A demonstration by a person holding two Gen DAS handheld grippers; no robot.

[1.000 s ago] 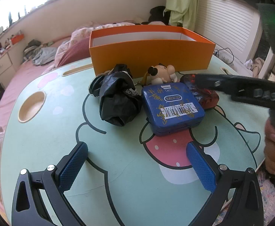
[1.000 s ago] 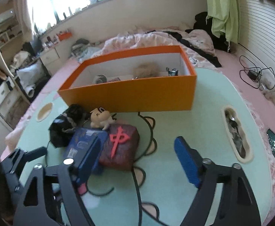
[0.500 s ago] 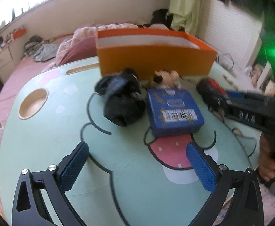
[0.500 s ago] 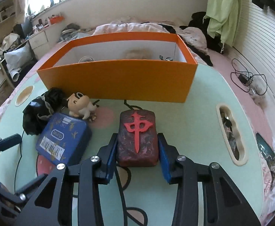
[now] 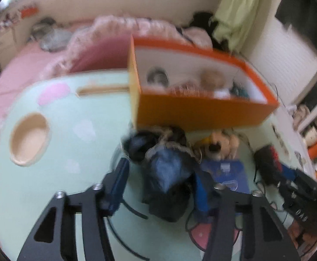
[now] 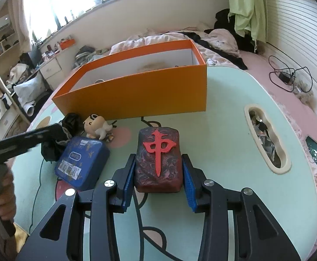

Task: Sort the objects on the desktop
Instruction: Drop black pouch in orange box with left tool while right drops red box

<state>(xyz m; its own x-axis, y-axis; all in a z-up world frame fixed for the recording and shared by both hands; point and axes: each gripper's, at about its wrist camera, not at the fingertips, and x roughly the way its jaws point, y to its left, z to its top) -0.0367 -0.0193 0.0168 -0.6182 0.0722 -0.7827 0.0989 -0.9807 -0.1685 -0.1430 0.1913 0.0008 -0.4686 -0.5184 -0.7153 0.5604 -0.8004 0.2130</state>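
My left gripper [image 5: 160, 184] straddles a crumpled black bag [image 5: 165, 178] on the mint table [image 5: 75, 195]. Its jaws are closing; the right pad meets the bag, while a strip of table shows beside the left pad. The view is blurred. My right gripper [image 6: 158, 174] is shut on a dark red mahjong block [image 6: 158, 148] with a red character on top; both blue pads press its sides. An orange box [image 6: 136, 95] stands open behind. A blue tin [image 6: 82, 163] and a small toy figure [image 6: 96, 126] lie between the bag and the block.
The orange box [image 5: 202, 113] holds several small items. A round recess [image 5: 29, 139] sits at the table's left and a long slot [image 6: 265, 139] with scraps at its right. A person's hand [image 6: 2, 191] grips the left tool. A bed lies beyond the table.
My left gripper moved forward over the black bag and its jaws narrowed from wide open. My right gripper closed on the mahjong block a second ago and has kept hold.
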